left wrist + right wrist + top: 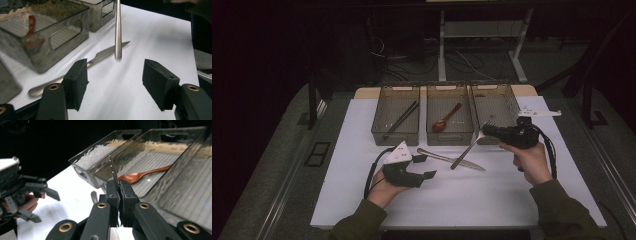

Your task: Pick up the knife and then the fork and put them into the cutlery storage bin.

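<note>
- A white table mat (pixel 452 200) carries three clear bins in a row at its far edge: the left bin (pixel 396 131) holds black chopsticks (pixel 402 119), the middle bin (pixel 450 131) a red-brown spoon (pixel 445 120), and the right bin (pixel 499 102) looks empty from the high view.
- The right gripper (pixel 488 131) is clamped on the tine end of a metal fork (pixel 467 149), which hangs slanted, handle down, just in front of the right bin.
- The left gripper (pixel 426 166) hovers above the mat with jaws apart and nothing between them.
- A table knife (pixel 452 160) lies flat on the mat, between the two grippers.
- By the look of it, sorting is roughly half done: chopsticks and spoon are binned, while the fork is still to be placed and the knife still to be picked up.
</note>
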`<move>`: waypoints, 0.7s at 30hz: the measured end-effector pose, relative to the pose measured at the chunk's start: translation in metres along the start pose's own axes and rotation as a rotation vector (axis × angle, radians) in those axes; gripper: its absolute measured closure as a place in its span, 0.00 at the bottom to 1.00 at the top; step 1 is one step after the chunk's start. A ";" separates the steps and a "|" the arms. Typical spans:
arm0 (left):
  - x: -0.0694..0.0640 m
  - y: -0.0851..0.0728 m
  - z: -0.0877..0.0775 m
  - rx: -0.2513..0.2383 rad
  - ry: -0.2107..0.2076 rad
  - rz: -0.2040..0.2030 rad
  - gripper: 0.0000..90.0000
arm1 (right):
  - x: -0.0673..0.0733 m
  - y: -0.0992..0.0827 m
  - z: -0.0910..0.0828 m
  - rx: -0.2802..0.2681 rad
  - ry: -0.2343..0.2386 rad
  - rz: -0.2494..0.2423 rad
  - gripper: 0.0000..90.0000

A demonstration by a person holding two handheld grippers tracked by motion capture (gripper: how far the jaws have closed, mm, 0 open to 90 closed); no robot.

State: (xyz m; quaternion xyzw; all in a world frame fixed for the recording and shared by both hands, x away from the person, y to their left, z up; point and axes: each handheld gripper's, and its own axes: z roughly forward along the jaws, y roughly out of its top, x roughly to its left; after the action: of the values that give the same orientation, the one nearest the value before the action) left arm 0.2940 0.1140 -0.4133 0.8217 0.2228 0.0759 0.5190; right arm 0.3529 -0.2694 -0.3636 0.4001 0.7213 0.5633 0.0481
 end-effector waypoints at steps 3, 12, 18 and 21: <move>0.002 -0.008 -0.007 -0.001 0.013 -0.009 0.33 | -0.007 0.010 -0.007 -0.013 -0.019 -0.002 0.96; 0.009 -0.032 -0.027 0.011 0.079 -0.044 0.16 | -0.032 0.036 -0.018 -0.045 -0.088 0.016 0.96; 0.009 -0.038 -0.033 0.021 0.127 -0.053 0.03 | -0.050 0.054 -0.026 -0.061 -0.136 0.029 0.96; 0.009 -0.037 -0.034 0.018 0.133 -0.066 0.00 | -0.061 0.063 -0.033 -0.074 -0.167 0.027 0.96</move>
State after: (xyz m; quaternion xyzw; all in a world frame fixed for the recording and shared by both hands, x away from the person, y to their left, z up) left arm 0.2793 0.1599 -0.4320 0.8117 0.2844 0.1110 0.4980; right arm 0.4100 -0.3304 -0.3216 0.4535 0.6880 0.5547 0.1152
